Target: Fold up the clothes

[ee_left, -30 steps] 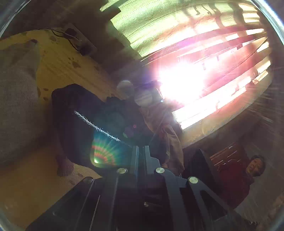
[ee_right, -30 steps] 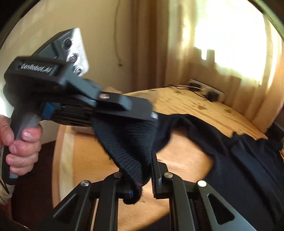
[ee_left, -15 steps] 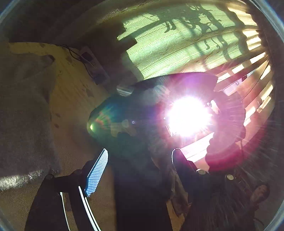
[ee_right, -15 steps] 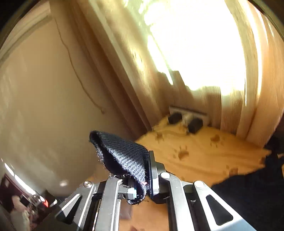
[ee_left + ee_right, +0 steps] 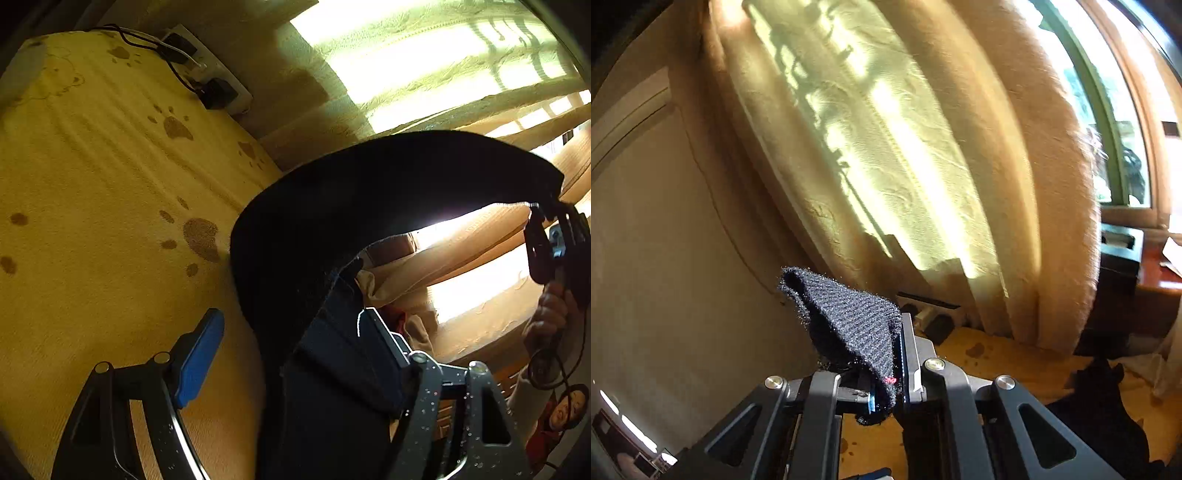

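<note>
Starting from the left hand-held gripper (image 5: pixel 291 339): its jaws stand wide apart, blue pad (image 5: pixel 197 356) on one side, and the black knit garment (image 5: pixel 369 206) hangs down between them, draped over the other finger rather than pinched. So the cloth is in the gap but not clamped.

From there the garment runs up and off to the right as one long dark band, its top edge arching across to the right hand-held gripper (image 5: pixel 550 221), held high by a hand (image 5: pixel 552 314) in front of the curtain (image 5: pixel 424 62). That's the long axis: stretched between the two hand-held grippers, right end higher. The left one is clearly the nearer to the loose hanging part, so I'd guess it needs to close on an edge there.

The right wrist view fills in what the left can't: the right hand-held gripper (image 5: pixel 899 373) is closed tight on a corner of the garment (image 5: pixel 849 325), knit poking out above the fingers. It also shows more dark cloth (image 5: pixel 1104 417) lying lower right on the yellow paw-print bed cover (image 5: pixel 997 354). Whether that's the same garment, can't tell. The left view shows the power strip (image 5: pixel 207 74) at the cover's far edge.
</note>
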The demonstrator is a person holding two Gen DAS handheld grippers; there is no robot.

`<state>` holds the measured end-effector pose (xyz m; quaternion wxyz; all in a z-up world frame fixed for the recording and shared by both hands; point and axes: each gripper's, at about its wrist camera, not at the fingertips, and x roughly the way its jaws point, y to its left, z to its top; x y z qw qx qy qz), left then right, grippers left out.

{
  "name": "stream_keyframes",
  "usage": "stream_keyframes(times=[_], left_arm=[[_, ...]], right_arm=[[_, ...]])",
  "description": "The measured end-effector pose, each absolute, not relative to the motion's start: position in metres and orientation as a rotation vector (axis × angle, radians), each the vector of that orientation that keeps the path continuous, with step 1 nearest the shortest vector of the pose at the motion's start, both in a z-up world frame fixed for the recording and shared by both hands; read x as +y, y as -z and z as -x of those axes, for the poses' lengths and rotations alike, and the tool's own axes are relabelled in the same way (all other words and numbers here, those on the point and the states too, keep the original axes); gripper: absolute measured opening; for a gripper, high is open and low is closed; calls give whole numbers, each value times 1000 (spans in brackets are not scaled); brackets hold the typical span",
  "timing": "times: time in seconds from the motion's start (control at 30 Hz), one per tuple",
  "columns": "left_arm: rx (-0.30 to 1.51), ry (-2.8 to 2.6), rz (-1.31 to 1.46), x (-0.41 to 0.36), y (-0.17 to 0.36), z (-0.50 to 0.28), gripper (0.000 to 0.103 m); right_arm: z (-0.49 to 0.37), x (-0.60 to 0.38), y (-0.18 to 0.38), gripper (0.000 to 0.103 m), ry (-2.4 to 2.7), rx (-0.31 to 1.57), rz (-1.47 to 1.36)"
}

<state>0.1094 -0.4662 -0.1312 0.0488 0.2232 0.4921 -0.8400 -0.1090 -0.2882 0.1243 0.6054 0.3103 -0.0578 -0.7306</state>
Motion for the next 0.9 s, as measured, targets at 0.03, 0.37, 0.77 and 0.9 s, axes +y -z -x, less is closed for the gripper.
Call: stream_keyframes(times=[0.03,0.37,0.77,0.9], left_arm=[[1490,2568,-711,-464,133,-102,78],[790,2669,-1066,-392,128,-60,79],[627,2589,-1090,-405,141,-65,79],[623,2560,-1075,-413,142,-70,79]], right_arm=[[116,-277,-116,10,1702,-141,-733],[146,-195,-78,10,1765,-187,-808],[173,-68,15,10,1950,-297,-1046],[189,-33,74,11,2086,-244,-1221]])
